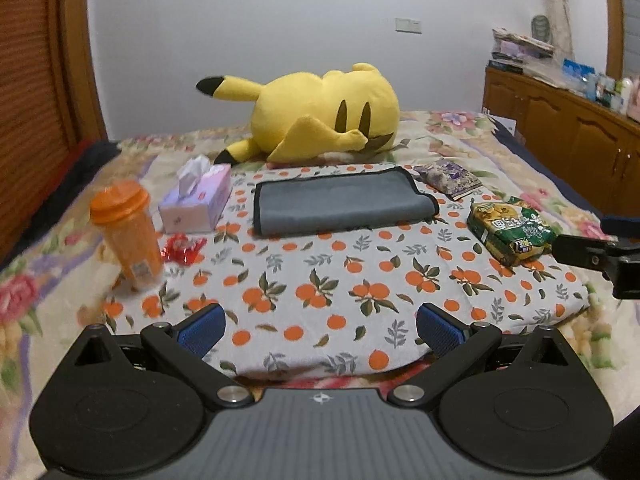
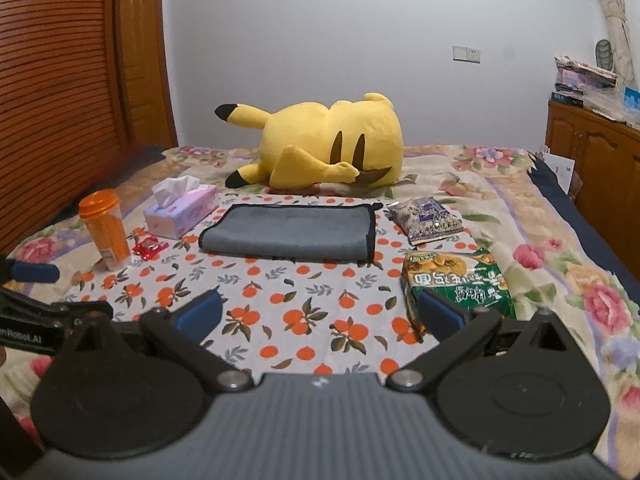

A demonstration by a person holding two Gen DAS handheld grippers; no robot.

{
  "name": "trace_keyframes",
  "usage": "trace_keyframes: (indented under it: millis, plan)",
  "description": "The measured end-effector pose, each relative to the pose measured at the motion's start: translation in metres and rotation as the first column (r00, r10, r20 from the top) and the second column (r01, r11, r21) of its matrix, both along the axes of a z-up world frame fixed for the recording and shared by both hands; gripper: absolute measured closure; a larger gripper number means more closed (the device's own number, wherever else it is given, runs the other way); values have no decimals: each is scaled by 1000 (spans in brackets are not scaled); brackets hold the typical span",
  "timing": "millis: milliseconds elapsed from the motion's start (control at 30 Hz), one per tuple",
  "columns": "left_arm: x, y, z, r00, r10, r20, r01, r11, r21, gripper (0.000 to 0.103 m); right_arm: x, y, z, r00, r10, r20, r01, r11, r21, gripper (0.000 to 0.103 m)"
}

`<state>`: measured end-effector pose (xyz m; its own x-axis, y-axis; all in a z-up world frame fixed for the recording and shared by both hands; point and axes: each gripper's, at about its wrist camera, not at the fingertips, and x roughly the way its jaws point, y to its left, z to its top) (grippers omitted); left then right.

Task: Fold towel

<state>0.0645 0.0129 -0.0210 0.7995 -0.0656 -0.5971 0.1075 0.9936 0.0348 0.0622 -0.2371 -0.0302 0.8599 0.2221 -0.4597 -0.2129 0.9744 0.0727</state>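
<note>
Crosswise, folded grey towel (image 1: pixel 340 204), long axis left-right; both grippers' fingers (image 1: pixel 202 330) (image 2: pixel 440 312) wide, empty

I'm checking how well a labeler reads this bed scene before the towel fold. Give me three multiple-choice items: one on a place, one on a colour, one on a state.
1. What lies directly left of the grey towel?
A. tissue box
B. green snack bag
C. plush toy

2. What colour is the bottle?
A. blue
B. orange
C. white

3. How is the left gripper?
A. shut on the towel
B. open, holding nothing
C. shut on the bottle

Answers: A, the tissue box sits at the towel's left edge; B, lid and body are orange; B, its blue fingers stand apart over bare cloth.
</note>
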Motion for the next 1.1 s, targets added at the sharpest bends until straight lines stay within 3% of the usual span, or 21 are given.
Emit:
trace_keyframes:
  millis: [1100]
  plan:
    - [-22,8,-14,998,45,47,-45,999,6,0,-16,-2,-15,999,-35,-4,35,999,-35,0]
